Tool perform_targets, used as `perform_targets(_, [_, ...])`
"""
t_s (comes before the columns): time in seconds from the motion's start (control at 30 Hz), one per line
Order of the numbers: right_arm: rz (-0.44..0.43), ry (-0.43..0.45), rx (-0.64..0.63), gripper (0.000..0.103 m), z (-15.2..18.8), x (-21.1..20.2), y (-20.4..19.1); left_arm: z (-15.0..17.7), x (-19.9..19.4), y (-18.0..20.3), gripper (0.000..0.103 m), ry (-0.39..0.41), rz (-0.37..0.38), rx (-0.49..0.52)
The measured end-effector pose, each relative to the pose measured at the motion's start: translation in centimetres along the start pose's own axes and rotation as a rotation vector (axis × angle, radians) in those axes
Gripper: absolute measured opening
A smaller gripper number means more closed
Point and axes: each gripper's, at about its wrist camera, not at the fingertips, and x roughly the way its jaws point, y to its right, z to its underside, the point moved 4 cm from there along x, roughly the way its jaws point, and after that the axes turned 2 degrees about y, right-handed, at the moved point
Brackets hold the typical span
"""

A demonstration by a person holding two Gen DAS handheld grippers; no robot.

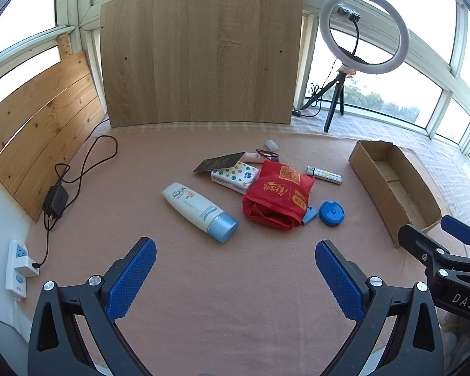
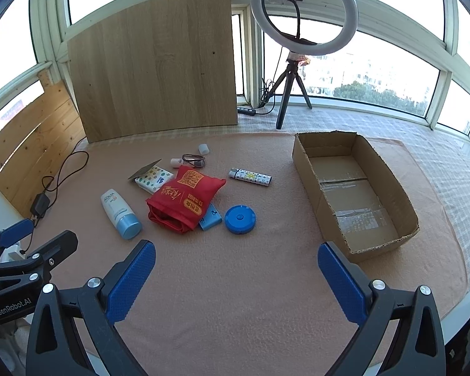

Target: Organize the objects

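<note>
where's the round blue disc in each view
Left wrist: the round blue disc lies right of centre, right of the red bag.
Right wrist: the disc sits near centre, again right of the red bag.
Shared landmark: the cardboard box, further right in both.

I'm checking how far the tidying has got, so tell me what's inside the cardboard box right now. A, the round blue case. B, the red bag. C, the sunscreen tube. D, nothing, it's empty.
D: the cardboard box shows only its bare taped floor, while the red bag, round blue case and sunscreen tube all lie on the pink cloth to its left.
</note>
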Motion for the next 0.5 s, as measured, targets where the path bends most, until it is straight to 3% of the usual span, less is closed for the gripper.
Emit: perform_targets(0.5, [-0.002,-0.005,0.007,0.102,0.03,0.24,0.15,-0.20,0.38,0.34,0.103,-0.002,0.005,0.010])
